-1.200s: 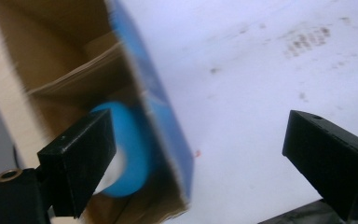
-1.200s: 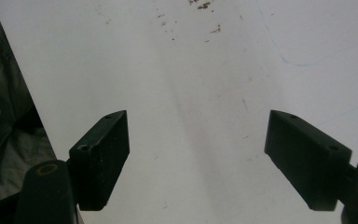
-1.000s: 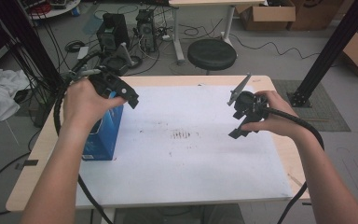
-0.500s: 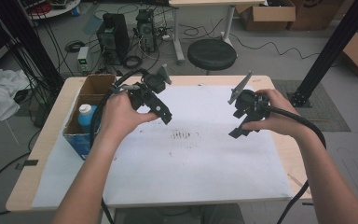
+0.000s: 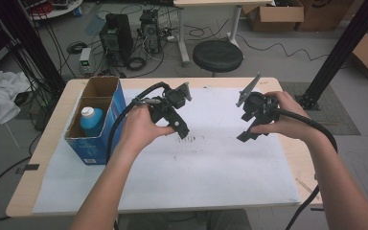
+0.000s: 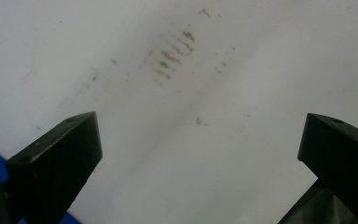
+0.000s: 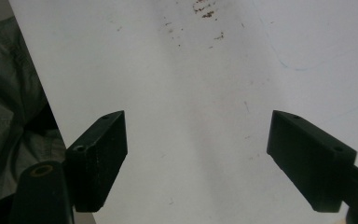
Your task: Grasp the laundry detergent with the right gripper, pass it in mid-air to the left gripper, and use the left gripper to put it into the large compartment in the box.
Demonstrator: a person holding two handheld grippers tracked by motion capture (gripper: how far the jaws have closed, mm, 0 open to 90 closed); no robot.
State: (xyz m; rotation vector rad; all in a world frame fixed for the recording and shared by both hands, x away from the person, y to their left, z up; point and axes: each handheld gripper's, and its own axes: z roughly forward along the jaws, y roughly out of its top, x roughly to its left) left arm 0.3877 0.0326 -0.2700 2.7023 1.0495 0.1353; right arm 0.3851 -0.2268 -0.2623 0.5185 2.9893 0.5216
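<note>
Both grippers hang over the white sheet (image 5: 211,167) with nothing in them, and the bottle (image 5: 92,120) stands upright in the near compartment of the blue box (image 5: 106,139), off to the outer side of the left gripper (image 5: 175,112). The far compartment looks empty.

My reading is that the hands are between steps, with the bottle and box as the things being worked on. If the bottle is to come out next, the left gripper is the closer one. It would do best to come in from above the box, with 1 finger on each side of the white cap or the neck, clear of the cardboard divider, and then close squarely so the bottle lifts straight and does not catch the wall. The box is light card, so a sideways knock could shove it along the sheet.

In the left gripper view, the 2 fingers (image 6: 58,158) stand wide apart. They have just been opening, and between them is bare sheet with a patch of brown smudges (image 6: 172,53) lying ahead. A sliver of blue sits at the lower corner beside 1 finger.

The right gripper (image 5: 253,115) is held well away from the box, on the far side of the left gripper. In the right gripper view its fingers (image 7: 100,154) are also spread wide, touching nothing, with bare sheet between them and the sheet's edge just beside 1 finger.
</note>
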